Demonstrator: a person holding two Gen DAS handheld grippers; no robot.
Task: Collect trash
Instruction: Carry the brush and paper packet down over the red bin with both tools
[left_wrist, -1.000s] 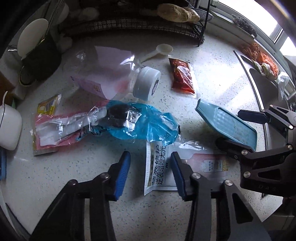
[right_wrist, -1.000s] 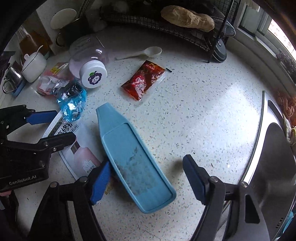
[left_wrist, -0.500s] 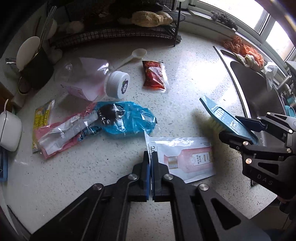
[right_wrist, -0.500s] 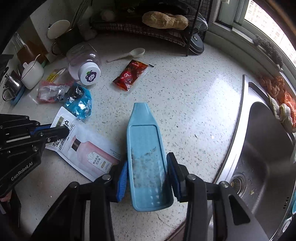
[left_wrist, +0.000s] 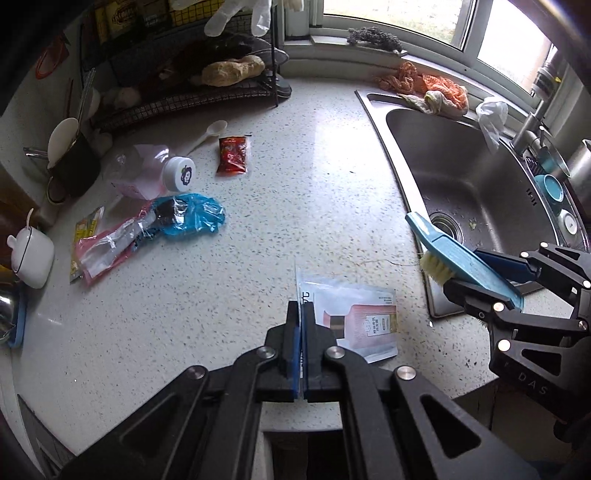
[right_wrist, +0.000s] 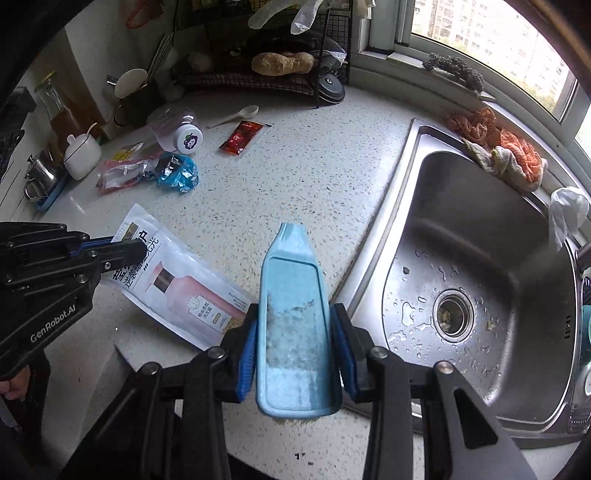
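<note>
A white pouch with a pink bottle print (left_wrist: 364, 325) hangs by its edge above the speckled counter, and my left gripper (left_wrist: 300, 321) is shut on it. The pouch (right_wrist: 184, 291) and left gripper (right_wrist: 136, 251) also show in the right wrist view. The jaws of my right gripper (right_wrist: 295, 321) are closing on a blue scrubbing brush (right_wrist: 291, 280), pads pressing its sides; it is lifted near the sink's edge. More trash lies at the back left: a blue wrapper (left_wrist: 192, 216), a red sachet (left_wrist: 232, 158), pink and clear wrappers (left_wrist: 107, 247), and a toppled plastic jar (left_wrist: 147, 173).
A steel sink (left_wrist: 480, 177) fills the right side, with rags (left_wrist: 432, 88) on its rim. A black wire rack (left_wrist: 207, 96) stands at the back; a white spoon (left_wrist: 210, 133) lies in front of it. Mugs and a white pot (left_wrist: 31, 254) line the left wall.
The left gripper shut on the pouch's edge and lifted it. The right gripper closed on the blue brush and raised it. Both have moved right, toward the sink.
</note>
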